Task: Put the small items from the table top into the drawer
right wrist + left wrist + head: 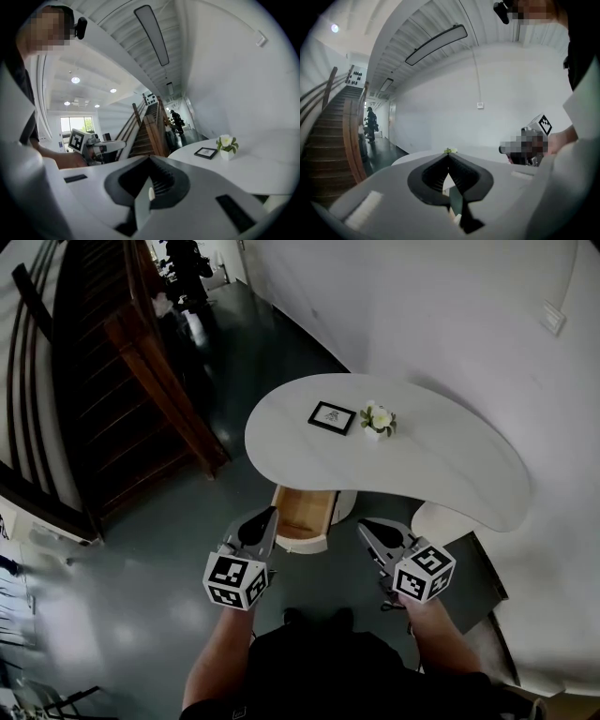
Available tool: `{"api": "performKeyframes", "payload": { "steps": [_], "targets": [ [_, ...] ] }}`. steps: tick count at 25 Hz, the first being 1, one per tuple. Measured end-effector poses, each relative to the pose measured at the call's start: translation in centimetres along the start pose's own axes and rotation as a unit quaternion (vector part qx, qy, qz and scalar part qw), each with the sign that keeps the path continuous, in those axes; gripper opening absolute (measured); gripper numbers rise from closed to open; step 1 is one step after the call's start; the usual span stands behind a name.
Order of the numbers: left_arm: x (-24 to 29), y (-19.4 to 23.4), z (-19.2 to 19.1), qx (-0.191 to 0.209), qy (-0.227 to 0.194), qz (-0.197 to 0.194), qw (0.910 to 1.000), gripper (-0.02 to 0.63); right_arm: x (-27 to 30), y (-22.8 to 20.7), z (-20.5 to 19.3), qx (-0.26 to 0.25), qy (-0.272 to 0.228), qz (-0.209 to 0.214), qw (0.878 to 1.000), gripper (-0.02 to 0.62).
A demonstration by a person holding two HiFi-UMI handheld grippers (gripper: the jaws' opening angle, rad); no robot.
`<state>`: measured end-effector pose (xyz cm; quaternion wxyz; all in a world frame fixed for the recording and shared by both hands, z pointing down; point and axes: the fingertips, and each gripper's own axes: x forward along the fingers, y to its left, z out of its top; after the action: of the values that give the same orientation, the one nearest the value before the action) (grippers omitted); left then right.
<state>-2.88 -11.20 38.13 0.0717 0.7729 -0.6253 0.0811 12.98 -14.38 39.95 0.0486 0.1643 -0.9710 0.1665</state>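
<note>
- Table (450, 456): a white, kidney-shaped top is standing against the curved wall and filling the 12 to 2 o'clock part of the head view.
- Picture frame (332, 417): a small black frame is lying flat on the table top, just beside the flower pot at its 9 o'clock, the two not touching (the right gripper view is showing the same pair at its 3 o'clock).
- Flower pot (378, 421): a small white pot with pale blooms is standing upright on the table top.
- Drawer (305, 517): it is standing pulled out under the table's near edge, at 6 o'clock of the picture frame, with its light wooden inside showing.
- Left gripper (270, 513): it is hovering off the drawer's front corner at 8 o'clock, near it, with its jaws meeting tip to tip around no object.
- Right gripper (365, 524): it is hovering at 4 o'clock of the drawer, near it, with its jaws likewise pressing together on themselves.
- Staircase (112, 381): dark wooden steps are rising at 10 o'clock, well apart from the table.
</note>
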Motion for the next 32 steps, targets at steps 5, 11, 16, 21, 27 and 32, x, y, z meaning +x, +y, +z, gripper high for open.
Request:
{"api": "performKeyframes", "payload": {
  "steps": [5,11,16,21,27,32],
  "targets": [
    [-1.5,1.1,1.5,0.022,-0.007,-0.009,0.9997,0.011,0.7,0.0,1.7,-0.008,-0.016,-0.012,1.0,0.011],
    [-3.6,3.0,2.6,0.013,-0.019,-0.017,0.9996,0.011,2.7,1.5,3.1,-0.042,-0.014,-0.014,0.999,0.011],
    [-5.0,5.4,2.0,-0.018,-0.032,0.024,0.999,0.011,4.2,2.7,3.5,-0.062,-0.007,-0.019,0.998,0.011],
    [-5.1,6.9,1.0,-0.018,-0.02,0.019,0.9995,0.011,5.5,4.0,3.9,-0.071,-0.013,-0.02,0.997,0.011],
    [-4.4,7.8,0.7,-0.031,-0.019,0.013,0.9993,0.011,6.1,4.5,3.6,-0.068,-0.009,-0.02,0.997,0.011],
    [-3.3,9.6,1.0,-0.061,-0.022,0.022,0.9977,0.011,6.8,3.7,5.5,-0.084,-0.031,-0.035,0.995,0.011]
  ]
}}
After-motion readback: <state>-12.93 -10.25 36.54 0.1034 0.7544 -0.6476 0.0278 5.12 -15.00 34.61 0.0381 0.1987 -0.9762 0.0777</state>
